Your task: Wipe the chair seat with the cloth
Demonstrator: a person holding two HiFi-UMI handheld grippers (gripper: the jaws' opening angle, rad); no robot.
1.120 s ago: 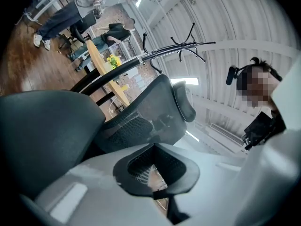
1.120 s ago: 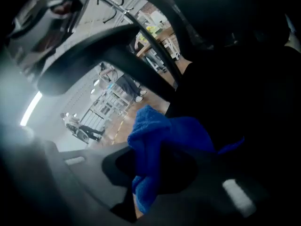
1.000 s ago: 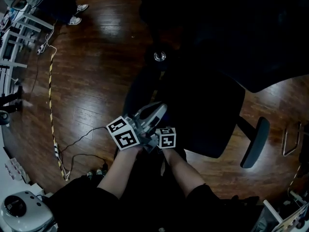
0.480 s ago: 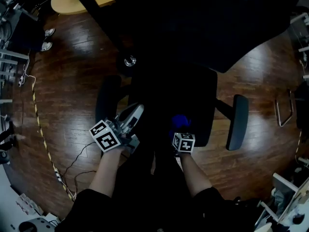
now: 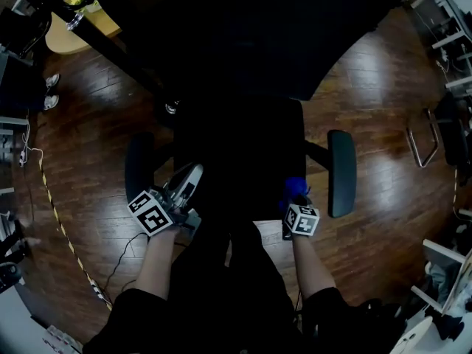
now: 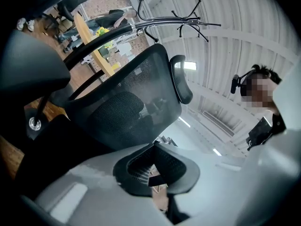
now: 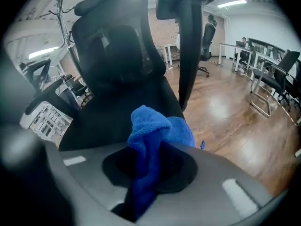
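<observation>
Dark wood floor point(image 5: 96, 124) surrounds a black chair seat point(image 5: 240, 153) at the middle of the head view. At about 4 o'clock of the seat, by its near edge, the right gripper point(image 5: 296, 198) pinches a bunched blue cloth point(image 5: 296, 186) between its jaws. At about 8 o'clock, beside the seat's other near corner, the left gripper point(image 5: 187, 181) has its jaws pressed together, holding nothing.

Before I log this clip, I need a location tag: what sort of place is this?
Probably an open-plan office: a mesh-backed office chair, rows of white desks with more chairs beyond on a wood floor, and a coat stand.
</observation>
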